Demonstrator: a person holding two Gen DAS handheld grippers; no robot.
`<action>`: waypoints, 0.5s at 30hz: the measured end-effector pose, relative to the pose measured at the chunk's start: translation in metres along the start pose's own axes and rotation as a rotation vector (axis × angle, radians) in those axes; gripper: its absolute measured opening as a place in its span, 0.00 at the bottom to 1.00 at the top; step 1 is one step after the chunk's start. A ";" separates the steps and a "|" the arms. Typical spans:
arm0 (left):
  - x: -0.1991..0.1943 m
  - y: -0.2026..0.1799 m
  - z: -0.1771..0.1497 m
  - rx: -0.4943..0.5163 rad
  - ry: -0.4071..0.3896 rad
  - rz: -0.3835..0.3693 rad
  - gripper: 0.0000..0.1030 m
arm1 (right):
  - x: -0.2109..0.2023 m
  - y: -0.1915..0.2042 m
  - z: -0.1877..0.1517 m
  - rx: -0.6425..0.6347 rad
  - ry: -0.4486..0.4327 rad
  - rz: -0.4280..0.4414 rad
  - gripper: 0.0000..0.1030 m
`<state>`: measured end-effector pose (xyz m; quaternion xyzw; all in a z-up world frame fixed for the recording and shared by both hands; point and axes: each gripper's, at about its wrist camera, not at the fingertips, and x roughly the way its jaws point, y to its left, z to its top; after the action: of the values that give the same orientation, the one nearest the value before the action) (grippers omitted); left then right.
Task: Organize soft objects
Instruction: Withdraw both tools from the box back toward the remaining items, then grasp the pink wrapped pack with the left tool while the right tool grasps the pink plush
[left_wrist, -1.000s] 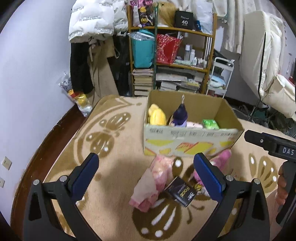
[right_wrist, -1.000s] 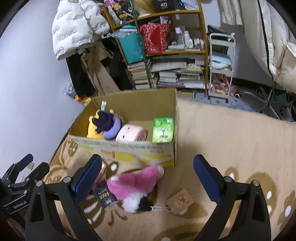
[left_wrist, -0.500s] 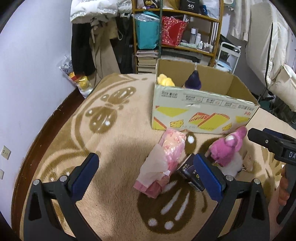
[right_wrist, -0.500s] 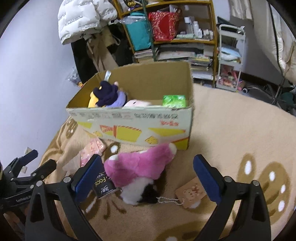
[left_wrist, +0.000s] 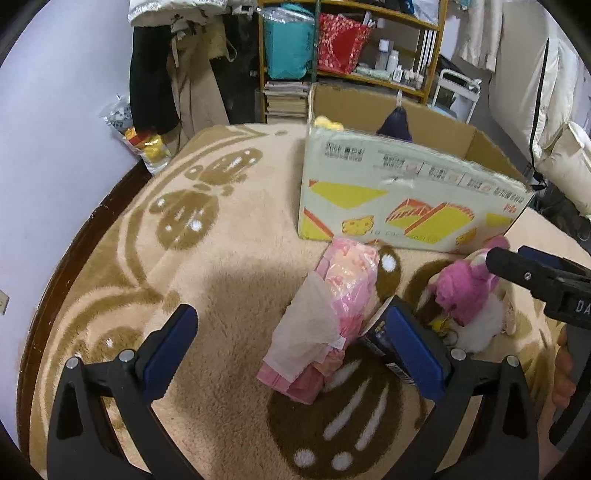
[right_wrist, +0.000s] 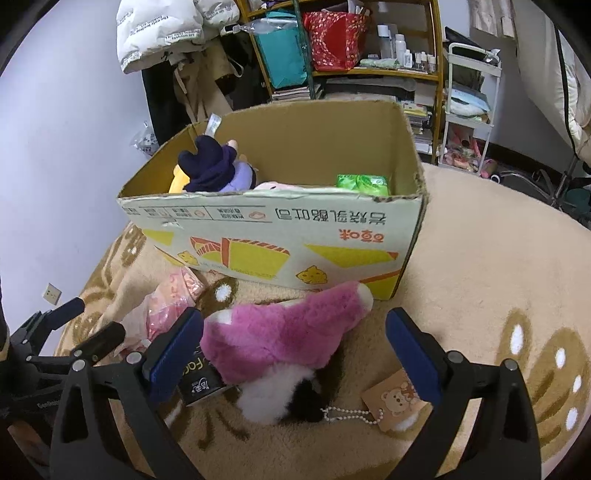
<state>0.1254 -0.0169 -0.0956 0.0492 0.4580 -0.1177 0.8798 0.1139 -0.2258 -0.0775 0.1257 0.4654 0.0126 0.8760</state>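
So both grippers are hanging wide open right now, neither one holding anything. The right gripper (right_wrist: 293, 354) is sitting pretty much straight over the pink plush (right_wrist: 284, 332), which is lying on the rug (right_wrist: 480, 277) just in front of the cardboard box (right_wrist: 273, 236). The plush's long axis is running across the gap between the fingers, head end tilting up toward the box's right corner, so I'm guessing the right hand is the one going for it. One snag: the left finger is crowding a small black packet (right_wrist: 201, 380) tucked against the plush, so that could get pinched along with it.

The left gripper (left_wrist: 295, 339) is hovering nearer the pink tissue pack (left_wrist: 332, 295), which is lying lengthwise, pointing away toward the box. It's sitting closer to the right finger than centred.

The box is already holding a purple doll (right_wrist: 218, 170), something yellow, and a green pack (right_wrist: 364, 183).
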 end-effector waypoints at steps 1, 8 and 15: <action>0.003 0.000 0.000 0.000 0.008 0.000 0.98 | 0.001 0.000 0.000 0.001 0.001 0.001 1.00; 0.016 0.003 -0.001 -0.020 0.044 -0.005 0.98 | 0.011 0.003 -0.004 -0.024 0.004 -0.003 1.00; 0.026 0.004 -0.003 -0.028 0.080 -0.017 0.98 | 0.012 -0.001 -0.005 0.001 -0.009 0.024 1.00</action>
<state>0.1384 -0.0162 -0.1190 0.0379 0.4947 -0.1166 0.8604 0.1161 -0.2243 -0.0902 0.1316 0.4602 0.0224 0.8778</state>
